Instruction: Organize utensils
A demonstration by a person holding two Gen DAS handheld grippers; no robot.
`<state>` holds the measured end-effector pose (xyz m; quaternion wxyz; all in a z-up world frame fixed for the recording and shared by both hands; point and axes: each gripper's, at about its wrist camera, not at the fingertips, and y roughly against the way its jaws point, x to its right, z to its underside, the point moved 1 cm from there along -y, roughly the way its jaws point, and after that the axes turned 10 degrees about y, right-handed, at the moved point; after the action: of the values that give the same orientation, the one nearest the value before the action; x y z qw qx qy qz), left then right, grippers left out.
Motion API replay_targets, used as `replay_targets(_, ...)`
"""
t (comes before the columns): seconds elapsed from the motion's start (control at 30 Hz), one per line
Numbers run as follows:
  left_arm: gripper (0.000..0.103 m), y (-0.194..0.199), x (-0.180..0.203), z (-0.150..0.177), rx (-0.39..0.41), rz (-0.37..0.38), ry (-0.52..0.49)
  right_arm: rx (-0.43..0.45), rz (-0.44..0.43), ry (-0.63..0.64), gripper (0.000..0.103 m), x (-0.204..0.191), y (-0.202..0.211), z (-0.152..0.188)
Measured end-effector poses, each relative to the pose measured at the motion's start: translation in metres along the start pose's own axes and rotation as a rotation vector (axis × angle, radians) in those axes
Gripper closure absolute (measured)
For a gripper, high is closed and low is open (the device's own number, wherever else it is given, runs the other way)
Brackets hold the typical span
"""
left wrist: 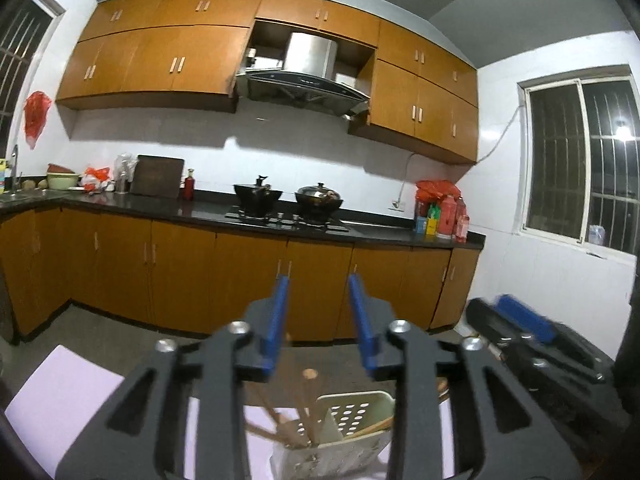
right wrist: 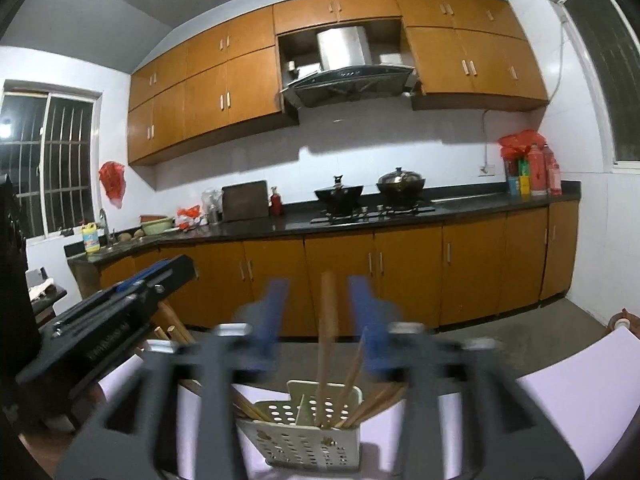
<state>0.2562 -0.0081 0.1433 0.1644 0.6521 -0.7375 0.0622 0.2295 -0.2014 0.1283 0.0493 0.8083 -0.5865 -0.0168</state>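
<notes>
A cream perforated utensil holder stands on a pale sheet just below both grippers. Several wooden chopsticks lean inside it. My left gripper hangs over the holder, open, with nothing between its blue fingers. My right gripper is blurred and open. A tall wooden stick rises from the holder between its fingers with a gap on both sides. Each view shows the other gripper's black frame close beside it.
Beyond the table lie grey floor and a long run of orange cabinets under a dark counter. On the counter are two woks on a stove, a cutting board and red bottles. Barred windows flank the room.
</notes>
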Motion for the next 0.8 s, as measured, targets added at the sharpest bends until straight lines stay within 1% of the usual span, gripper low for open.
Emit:
replay_targets(0.07,0.057,0.013,-0.007,-0.005,0.000,-0.014,0.009,0.009,0.016,0.000,0.045,0.005,0.014,-0.007)
replay_targets(0.1,0.049,0.021,-0.010,-0.008,0.000,-0.024,0.013,0.010,0.021,-0.003,0.042,0.007,0.017,-0.008)
replay_targets(0.13,0.040,0.031,-0.014,-0.009,0.000,-0.032,0.013,0.010,0.031,-0.006,0.036,0.009,0.023,-0.011)
replay_targets(0.17,0.036,0.041,-0.017,-0.010,0.000,-0.036,0.011,0.008,0.049,-0.007,0.032,0.011,0.032,-0.013)
replay_targets(0.23,0.020,0.058,-0.022,-0.007,-0.007,-0.052,0.003,0.008,0.081,0.001,0.020,0.014,0.051,-0.015)
replay_targets(0.27,0.016,0.070,-0.025,-0.003,-0.012,-0.059,-0.002,0.005,0.091,0.005,0.016,0.014,0.056,-0.014)
replay_targets(0.3,0.010,0.083,-0.028,0.002,-0.019,-0.064,-0.010,0.000,0.104,0.010,0.009,0.013,0.066,-0.013)
replay_targets(0.33,0.006,0.090,-0.029,0.006,-0.023,-0.070,-0.017,-0.006,0.116,0.014,0.006,0.012,0.075,-0.010)
replay_targets(0.43,0.004,0.120,-0.029,0.027,-0.051,-0.097,-0.051,-0.045,0.130,0.030,0.003,0.005,0.089,0.003)
replay_targets(0.6,0.004,0.150,-0.028,0.057,-0.096,-0.122,-0.056,-0.114,0.165,0.097,0.002,-0.014,0.113,0.034)
replay_targets(0.7,0.004,0.165,-0.027,0.078,-0.117,-0.131,-0.062,-0.147,0.159,0.104,0.002,-0.023,0.125,0.052)
replay_targets(0.8,0.004,0.178,-0.025,0.096,-0.139,-0.141,-0.092,-0.179,0.151,0.106,0.002,-0.030,0.134,0.069)
